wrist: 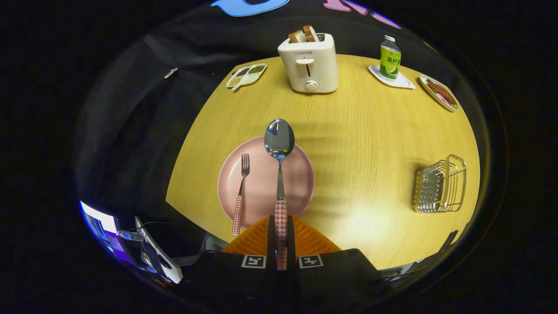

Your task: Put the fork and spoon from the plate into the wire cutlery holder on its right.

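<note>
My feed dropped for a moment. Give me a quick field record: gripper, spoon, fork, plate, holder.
gripper: shut on the spoon's checked handle
spoon: held between the fingers, bowl pointing ahead over the plate's far rim
fork: lying on the plate, left of the spoon
plate: pink, just ahead of the fingers
holder: wire, on the table right of the plate, no cutlery in it

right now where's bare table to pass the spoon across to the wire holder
Bare wood runs from the pink plate to the wire holder, below the toaster. The back edge is crowded. The jaws are shut on the spoon; the fork lies on the plate.
</note>
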Available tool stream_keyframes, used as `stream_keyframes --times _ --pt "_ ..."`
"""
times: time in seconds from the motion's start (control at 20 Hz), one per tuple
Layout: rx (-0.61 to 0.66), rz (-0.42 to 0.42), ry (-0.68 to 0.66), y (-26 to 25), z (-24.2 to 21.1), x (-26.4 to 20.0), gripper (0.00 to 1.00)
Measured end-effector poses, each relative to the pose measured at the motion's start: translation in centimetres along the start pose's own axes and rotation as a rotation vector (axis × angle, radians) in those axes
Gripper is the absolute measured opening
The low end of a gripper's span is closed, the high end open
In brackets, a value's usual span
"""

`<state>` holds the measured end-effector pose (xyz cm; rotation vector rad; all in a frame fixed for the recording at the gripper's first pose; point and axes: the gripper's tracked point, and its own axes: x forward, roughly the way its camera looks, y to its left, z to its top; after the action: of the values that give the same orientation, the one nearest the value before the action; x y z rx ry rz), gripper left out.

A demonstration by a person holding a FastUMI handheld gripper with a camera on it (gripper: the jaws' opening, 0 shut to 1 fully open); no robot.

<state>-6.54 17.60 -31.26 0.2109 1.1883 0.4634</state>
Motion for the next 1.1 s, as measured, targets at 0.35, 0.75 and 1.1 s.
stream_keyframes --times 0.35,0.75,1.1 --pt "0.005 -0.106 -0.072 -9.2 1.7 -8.4 0.12" --pt "-0.008 -0.168 0.116 -17.7 -1.2 -13.0 0.12" --pt "-0.076 -0.222 0.419 -23.7 -4.4 -13.4 0.12"
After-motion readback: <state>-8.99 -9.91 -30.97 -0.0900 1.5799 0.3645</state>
